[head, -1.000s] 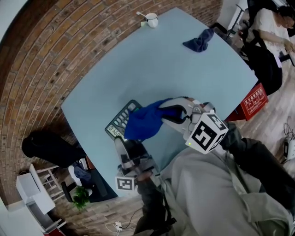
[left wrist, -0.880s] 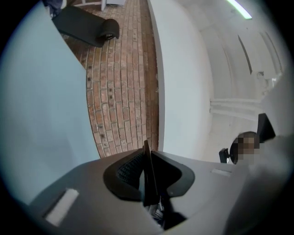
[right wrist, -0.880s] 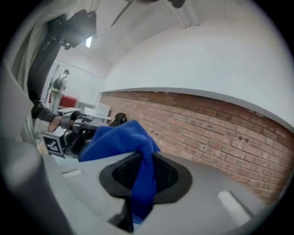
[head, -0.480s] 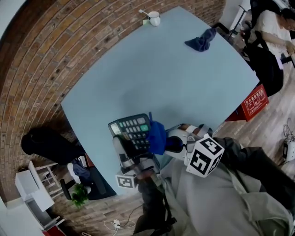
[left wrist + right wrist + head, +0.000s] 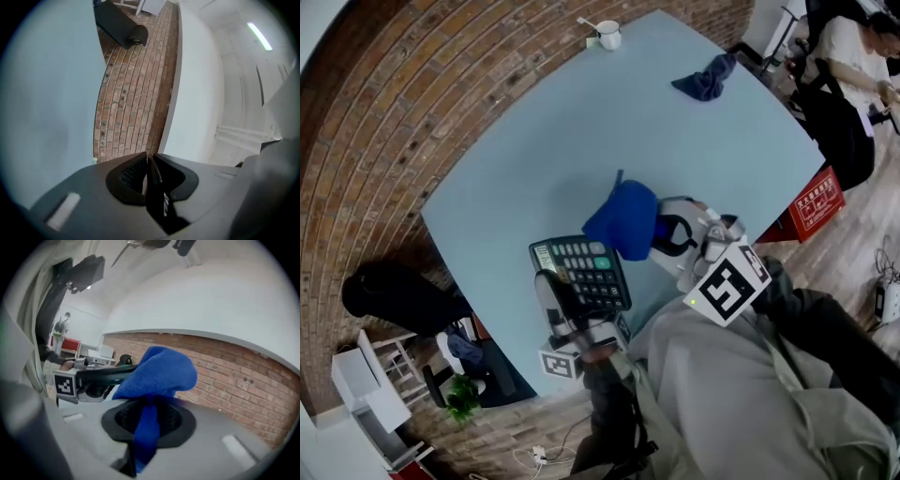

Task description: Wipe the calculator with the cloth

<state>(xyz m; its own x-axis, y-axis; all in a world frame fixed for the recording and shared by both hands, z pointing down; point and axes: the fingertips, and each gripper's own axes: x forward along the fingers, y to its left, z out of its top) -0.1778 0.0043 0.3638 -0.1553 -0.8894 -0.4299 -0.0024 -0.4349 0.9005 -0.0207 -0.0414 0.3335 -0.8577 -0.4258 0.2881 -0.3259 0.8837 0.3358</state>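
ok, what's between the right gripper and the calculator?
The blue cloth, pinched in the right gripper, hangs between it and the calculator; head view shows it.

No word or number can be read with certainty. The red plastic crate [image 5: 817,203] beside the pale blue counter [image 5: 581,131] bears white printed characters, too small to make out. The dark grey desk calculator [image 5: 584,272] with pale keys has legends on its keys and a light strip at its display end, all illegible at this size. The larger white cube [image 5: 728,290] shows only a black square code pattern, no letters. The smaller white cube [image 5: 554,365] carries a similar pattern.
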